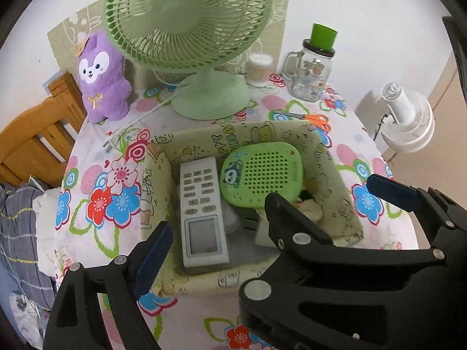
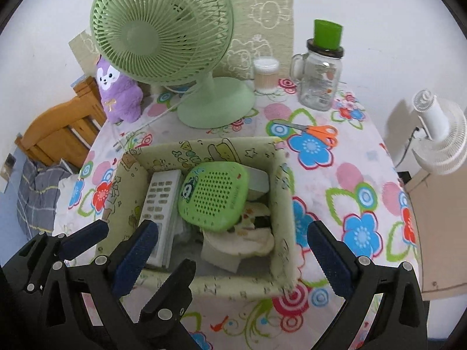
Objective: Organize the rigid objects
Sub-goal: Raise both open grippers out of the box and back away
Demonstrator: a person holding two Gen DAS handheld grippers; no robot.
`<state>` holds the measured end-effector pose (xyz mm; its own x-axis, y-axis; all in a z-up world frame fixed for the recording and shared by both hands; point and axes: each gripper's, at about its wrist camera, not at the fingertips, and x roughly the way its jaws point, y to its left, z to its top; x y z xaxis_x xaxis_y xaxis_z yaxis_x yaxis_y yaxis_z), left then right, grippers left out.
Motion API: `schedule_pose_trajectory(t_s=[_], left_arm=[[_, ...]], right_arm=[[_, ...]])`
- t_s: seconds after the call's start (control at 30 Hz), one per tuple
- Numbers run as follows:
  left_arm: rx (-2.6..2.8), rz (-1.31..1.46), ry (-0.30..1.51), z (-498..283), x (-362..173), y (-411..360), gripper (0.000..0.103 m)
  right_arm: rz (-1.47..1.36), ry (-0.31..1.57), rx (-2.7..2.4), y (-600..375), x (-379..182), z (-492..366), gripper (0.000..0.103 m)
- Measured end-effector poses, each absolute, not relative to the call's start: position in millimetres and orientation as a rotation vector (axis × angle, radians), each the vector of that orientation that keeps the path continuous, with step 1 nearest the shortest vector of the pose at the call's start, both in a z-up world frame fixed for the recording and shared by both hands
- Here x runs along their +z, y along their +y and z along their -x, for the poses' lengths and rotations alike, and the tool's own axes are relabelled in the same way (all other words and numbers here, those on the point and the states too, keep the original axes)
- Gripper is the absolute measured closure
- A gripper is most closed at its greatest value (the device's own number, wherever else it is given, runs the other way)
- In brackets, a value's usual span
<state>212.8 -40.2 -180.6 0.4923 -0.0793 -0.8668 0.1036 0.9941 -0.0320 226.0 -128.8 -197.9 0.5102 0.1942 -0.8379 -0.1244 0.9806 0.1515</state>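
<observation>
Both empty: left gripper (image 1: 216,239) and right gripper (image 2: 230,243) spread wide.

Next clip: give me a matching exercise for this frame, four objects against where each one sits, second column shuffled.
Objects:
1. white remote control
2. orange-handled scissors
3. purple plush toy
4. green cup

Places:
A. on top of the glass jar
B. flat on the tablecloth behind the fabric bin
C. inside the fabric bin
D. beside the green fan

Pairs: 1-C, 2-B, 3-D, 4-A
</observation>
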Motion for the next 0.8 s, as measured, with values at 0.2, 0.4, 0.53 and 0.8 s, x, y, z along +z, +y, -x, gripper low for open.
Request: schedule_pose_trajectory(t_s=[0.2, 0.4, 0.53, 0.8], left_arm=[[-0.129, -0.035, 1.029, -196, -170, -42, 0.012], [-0.144, -0.051, 1.006, -177, -158, -42, 0.012], [-0.144, -0.042, 0.994, -167, -150, -38, 0.012], [-0.134, -0.034, 0.958, -142, -132, -21, 0.012]], right_arm=[[-0.077, 0.990, 0.149, -134, -184, -203, 0.000], [-0.082, 0.976, 0.116, -137, -172, -182, 0.000], [-0.072, 0.952, 0.096, -139, -159, -167, 0.000], [-0.040, 0.897, 0.042, -143, -135, -135, 0.000]])
